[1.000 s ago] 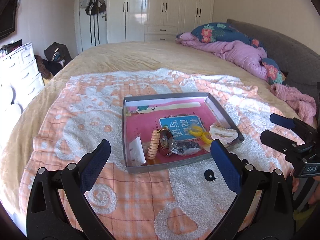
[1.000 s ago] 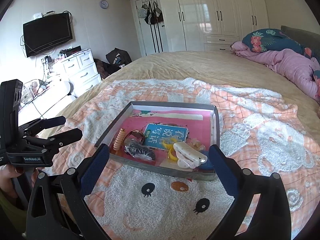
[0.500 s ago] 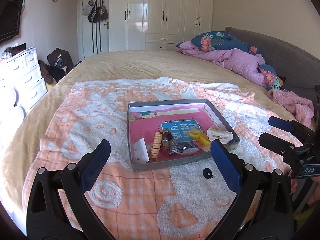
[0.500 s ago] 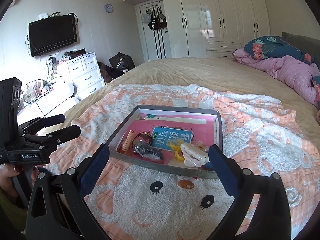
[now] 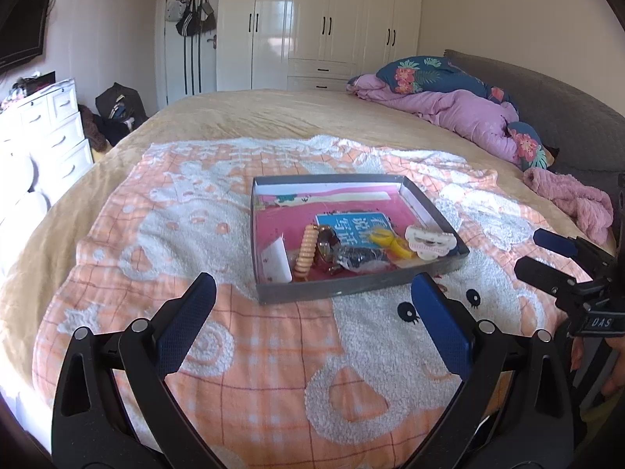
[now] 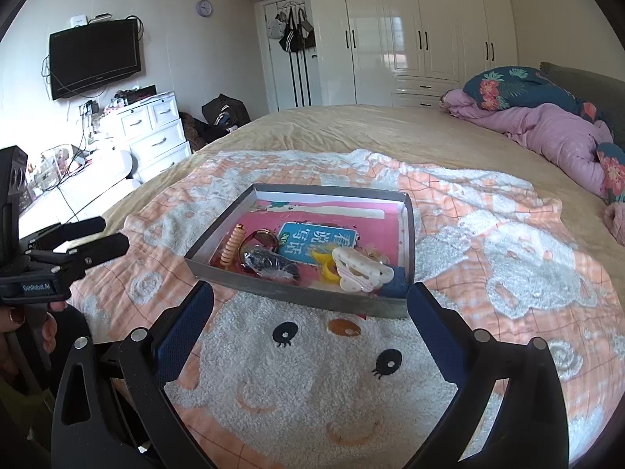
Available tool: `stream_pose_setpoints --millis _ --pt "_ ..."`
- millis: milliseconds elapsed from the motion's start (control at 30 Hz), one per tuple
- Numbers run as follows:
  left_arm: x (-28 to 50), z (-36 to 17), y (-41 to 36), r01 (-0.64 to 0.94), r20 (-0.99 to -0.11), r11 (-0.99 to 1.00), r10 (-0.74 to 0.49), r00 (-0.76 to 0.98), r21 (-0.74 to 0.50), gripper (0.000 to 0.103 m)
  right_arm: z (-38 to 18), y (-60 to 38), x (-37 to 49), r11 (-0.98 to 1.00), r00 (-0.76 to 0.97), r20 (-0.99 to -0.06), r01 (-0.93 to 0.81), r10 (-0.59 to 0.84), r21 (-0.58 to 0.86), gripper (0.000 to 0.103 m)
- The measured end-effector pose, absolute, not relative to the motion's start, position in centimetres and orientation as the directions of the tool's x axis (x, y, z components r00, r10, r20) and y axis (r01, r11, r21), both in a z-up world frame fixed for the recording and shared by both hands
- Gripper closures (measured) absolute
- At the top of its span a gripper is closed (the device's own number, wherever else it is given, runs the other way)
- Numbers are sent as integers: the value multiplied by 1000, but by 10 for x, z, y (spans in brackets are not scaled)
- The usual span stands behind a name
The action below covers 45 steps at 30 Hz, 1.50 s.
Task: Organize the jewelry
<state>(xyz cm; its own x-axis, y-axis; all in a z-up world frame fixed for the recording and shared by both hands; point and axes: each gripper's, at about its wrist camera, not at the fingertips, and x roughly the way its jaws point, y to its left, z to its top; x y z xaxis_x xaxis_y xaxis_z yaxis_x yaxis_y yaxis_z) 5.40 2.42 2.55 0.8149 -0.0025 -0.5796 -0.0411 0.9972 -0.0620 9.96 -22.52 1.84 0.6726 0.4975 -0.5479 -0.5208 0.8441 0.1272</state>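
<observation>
A grey shallow box (image 5: 351, 284) with a pink floor lies on the blanket; it also shows in the right wrist view (image 6: 304, 295). Inside lie a beige coiled hair tie (image 5: 305, 252), a white hair claw (image 5: 429, 243), a yellow clip (image 5: 386, 241), a dark bundle (image 5: 357, 258), a brown bangle (image 6: 259, 239) and a white card (image 5: 275, 260). My left gripper (image 5: 312, 314) is open and empty, held back from the box's near wall. My right gripper (image 6: 310, 322) is open and empty, also short of the box.
The orange and white blanket (image 5: 242, 344) covers the near part of a beige bed. A purple quilt (image 5: 461, 113) and a pink cloth (image 5: 574, 199) lie at the right. White drawers (image 6: 156, 133) stand left of the bed.
Both grippers have pulled back and tilted up, so the box looks smaller and more of the room shows. Both stay open. The things in the box have not moved.
</observation>
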Motion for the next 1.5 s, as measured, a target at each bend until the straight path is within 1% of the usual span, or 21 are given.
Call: stream_pose_setpoints --millis 300,400,500,633,767,967,1100,1500 --pt "46 2 15 -15 -583 997 -31 812 -74 9 -2 -233 89 872 693 -560 -475 453 117 4" --pt "46 -1 13 -20 -586 997 -31 809 -81 9 -5 -235 83 880 714 -547 -466 437 95 4" --pt "45 -7 12 -23 -586 996 -31 810 -85 9 -7 -235 71 873 732 -513 -481 448 76 4" --pt "46 -17 10 -32 -600 996 -28 800 -89 9 -10 -234 66 868 729 -505 -490 462 86 4" --pt "51 -24 11 -45 -617 995 -21 786 -90 9 -18 -231 72 876 728 -523 -475 443 81 4" --pt "56 -36 12 -56 -646 994 -17 763 -92 9 -47 -228 93 897 679 -622 -434 389 87 4" --pt "59 -42 11 -62 -662 995 -6 749 -80 9 -51 -225 93 891 673 -623 -446 398 88 4" --pt "61 -44 8 -63 -672 996 0 741 -69 9 -47 -222 89 882 679 -608 -464 411 79 4"
